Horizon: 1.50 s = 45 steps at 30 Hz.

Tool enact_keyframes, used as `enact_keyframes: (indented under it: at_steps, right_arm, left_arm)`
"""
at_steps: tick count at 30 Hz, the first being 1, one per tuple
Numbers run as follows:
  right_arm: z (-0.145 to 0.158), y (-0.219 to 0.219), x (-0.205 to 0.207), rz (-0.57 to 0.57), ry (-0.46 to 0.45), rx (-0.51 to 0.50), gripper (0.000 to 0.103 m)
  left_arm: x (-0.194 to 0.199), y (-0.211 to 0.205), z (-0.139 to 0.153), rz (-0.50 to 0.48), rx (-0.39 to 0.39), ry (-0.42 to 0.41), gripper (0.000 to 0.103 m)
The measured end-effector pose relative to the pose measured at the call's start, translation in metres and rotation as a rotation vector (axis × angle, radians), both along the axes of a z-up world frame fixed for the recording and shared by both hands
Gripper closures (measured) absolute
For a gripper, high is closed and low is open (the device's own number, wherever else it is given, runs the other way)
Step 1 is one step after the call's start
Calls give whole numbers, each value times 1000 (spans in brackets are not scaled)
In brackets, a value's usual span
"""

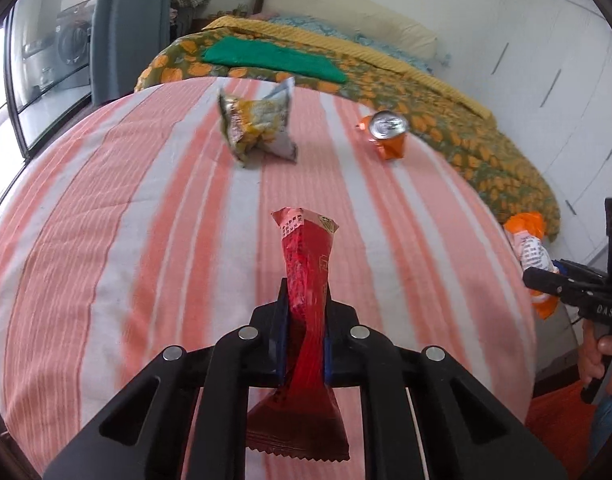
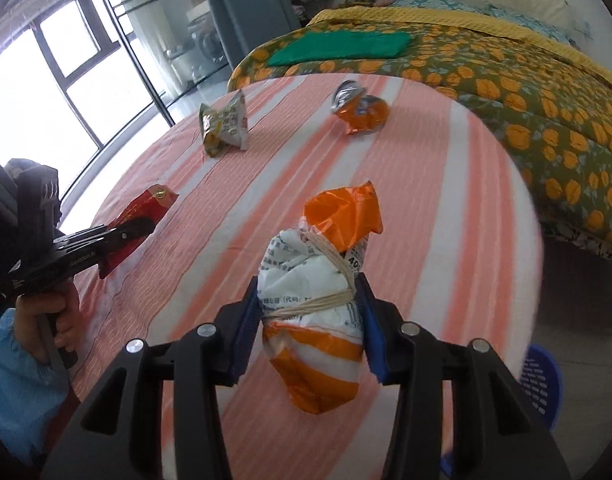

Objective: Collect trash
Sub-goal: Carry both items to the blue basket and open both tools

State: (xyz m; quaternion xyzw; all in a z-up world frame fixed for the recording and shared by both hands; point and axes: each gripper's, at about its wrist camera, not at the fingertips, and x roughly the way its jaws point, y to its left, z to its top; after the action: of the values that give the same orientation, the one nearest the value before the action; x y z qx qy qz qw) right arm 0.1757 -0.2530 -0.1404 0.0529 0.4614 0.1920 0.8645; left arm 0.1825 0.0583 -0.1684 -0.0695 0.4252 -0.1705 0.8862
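Note:
My left gripper point(image 1: 306, 300) is shut on a red snack wrapper point(image 1: 306, 264), pinched at its middle and lifted off the striped bedsheet point(image 1: 105, 220). My right gripper point(image 2: 312, 292) is shut on an orange-and-white packet point(image 2: 314, 304) bound with a rubber band, its pads pressing both sides. From the right wrist view the left gripper point(image 2: 139, 226) with the red wrapper point(image 2: 145, 206) shows at the left. A crumpled yellow-and-white chip bag point(image 1: 257, 124) point(image 2: 223, 122) and a crushed orange can point(image 1: 388, 132) point(image 2: 360, 110) lie farther up the bed.
A green folded cloth point(image 1: 273, 58) lies on a floral quilt point(image 1: 446, 120) beyond the trash. A blue mesh basket point(image 2: 540, 384) stands on the floor off the bed's right edge. A window point(image 2: 37, 96) and a glass door are at the left; a white wardrobe point(image 1: 554, 60) is at the right.

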Motion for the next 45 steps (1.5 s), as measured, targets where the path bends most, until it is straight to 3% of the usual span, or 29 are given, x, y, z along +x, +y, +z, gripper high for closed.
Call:
enact_keyframes:
  at_steps: [4,10,20,23,29,36,38,39,40,41,42,43,45]
  right_arm:
    - [5,-83,-35,-137,-20,3,58]
    - [-25,-187,-70,-333,28,-49,58]
    - [-70,-261,-93,-472,47,-36,58]
    - [-86,-276,-97,-527,100,-11,58]
    - [-95,-307,-91,-550,137,14,58]
    - [-117,-335,-84,-578,195,128,58]
    - [-120,-336,-81,-575,200,146,58]
    - [-121,-336,-80,-571,203,149,57]
    - [-123,-336,-78,-569,206,155,56]
    - [-125,-337,-77,-577,212,160,49]
    - [-127,-339,-77,-589,216,166,26]
    - [-127,-342,-78,-603,214,176,21]
    - [-125,-345,-79,-615,205,195,21]
  left_arm:
    - [-13,-22,8,-56,-38,-19,93]
    - [-40,-84,22,-168,-132,-25,94]
    - [-103,-271,42,-514,-176,-7,94]
    - [-112,-324,26,-556,-157,26,94]
    - [-106,-406,-36,-568,-76,116,94]
    - [-76,-453,-96,-549,-3,176,94]
    - [-72,-459,-109,-554,21,172,91]
    - [-70,-462,-115,-550,34,174,85]
    - [-69,-463,-119,-544,45,177,70]
    - [-67,-464,-123,-539,51,185,62]
    - [-63,-465,-127,-530,55,187,51]
    - [-61,-463,-127,-518,62,182,45]
    - [-63,-456,-120,-503,56,165,39]
